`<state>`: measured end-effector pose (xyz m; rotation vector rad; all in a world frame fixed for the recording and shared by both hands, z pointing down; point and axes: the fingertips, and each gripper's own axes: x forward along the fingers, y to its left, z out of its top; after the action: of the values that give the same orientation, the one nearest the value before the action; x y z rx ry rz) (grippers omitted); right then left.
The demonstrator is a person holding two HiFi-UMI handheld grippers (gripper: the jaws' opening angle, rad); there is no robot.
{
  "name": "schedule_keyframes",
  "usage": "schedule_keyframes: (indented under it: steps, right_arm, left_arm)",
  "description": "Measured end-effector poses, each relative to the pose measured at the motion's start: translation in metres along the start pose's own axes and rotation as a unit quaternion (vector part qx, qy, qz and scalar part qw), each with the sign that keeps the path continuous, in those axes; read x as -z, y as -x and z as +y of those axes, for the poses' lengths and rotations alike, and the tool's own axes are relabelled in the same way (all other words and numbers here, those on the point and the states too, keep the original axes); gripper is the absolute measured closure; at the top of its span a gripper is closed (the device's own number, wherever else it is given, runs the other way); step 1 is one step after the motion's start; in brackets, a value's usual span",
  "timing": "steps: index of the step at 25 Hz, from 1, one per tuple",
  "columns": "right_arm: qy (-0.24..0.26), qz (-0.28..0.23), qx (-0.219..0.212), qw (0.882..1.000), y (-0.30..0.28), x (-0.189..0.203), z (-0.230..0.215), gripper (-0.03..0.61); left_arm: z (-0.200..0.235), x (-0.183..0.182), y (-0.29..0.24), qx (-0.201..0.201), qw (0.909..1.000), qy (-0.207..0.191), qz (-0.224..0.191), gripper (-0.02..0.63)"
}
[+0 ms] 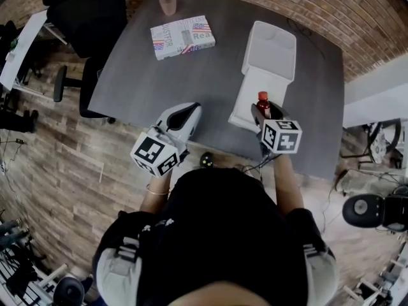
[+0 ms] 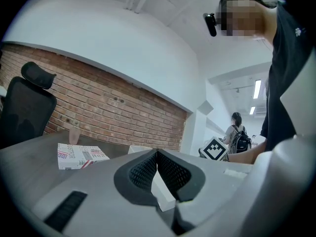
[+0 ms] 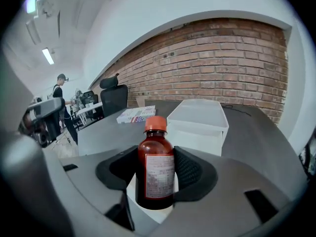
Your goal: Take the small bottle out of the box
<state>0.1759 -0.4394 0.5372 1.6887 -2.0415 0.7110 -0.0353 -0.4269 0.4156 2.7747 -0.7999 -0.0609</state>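
My right gripper point(image 3: 156, 177) is shut on the small bottle point(image 3: 156, 169), a brown one with an orange-red cap and a white label, gripped upright by its body. In the head view the small bottle point(image 1: 262, 99) hangs in my right gripper point(image 1: 264, 115) above the near end of the white box point(image 1: 273, 57). In the right gripper view the white box point(image 3: 200, 113) lies just beyond the bottle on the grey table point(image 1: 217, 75). My left gripper point(image 1: 186, 115) is over the table's near edge, left of the box. The left gripper point(image 2: 157, 154) has its pads together and holds nothing.
A flat carton with flag print point(image 1: 182, 37) lies at the table's far left, and a pink cup point(image 1: 167, 4) stands behind it. A black office chair point(image 1: 83, 18) stands left of the table. A brick wall runs behind the table. A person stands far off point(image 3: 59, 95).
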Motion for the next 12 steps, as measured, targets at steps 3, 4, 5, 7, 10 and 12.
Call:
schedule_keyframes:
  steps: [3,4,5,7,10,12]
  right_arm:
    - [-0.004,-0.022,-0.007,1.0,0.012,-0.009,-0.001,0.357]
    - [-0.005,-0.028,-0.01,1.0,0.017,-0.011,-0.002,0.357]
    - [-0.008,-0.033,-0.012,0.999,0.022,-0.013,-0.003,0.357]
    - [-0.015,-0.044,-0.018,0.999,0.032,-0.019,-0.005,0.357]
    - [-0.024,-0.063,-0.024,0.997,0.047,-0.029,-0.008,0.357]
    - [-0.027,-0.076,-0.03,0.996,0.057,-0.035,-0.009,0.357]
  left_arm:
    - [-0.005,0.0,-0.01,0.005,1.0,-0.002,0.005,0.612]
    - [-0.009,0.0,-0.013,0.006,1.0,-0.002,0.007,0.612]
    - [-0.012,-0.001,-0.015,0.007,0.9999,-0.002,0.008,0.612]
    - [-0.019,-0.003,-0.021,0.009,0.9999,-0.005,0.01,0.612]
    - [-0.028,-0.005,-0.03,0.009,0.9998,-0.009,0.014,0.612]
    - [-0.034,-0.005,-0.034,0.008,0.9998,-0.01,0.016,0.612]
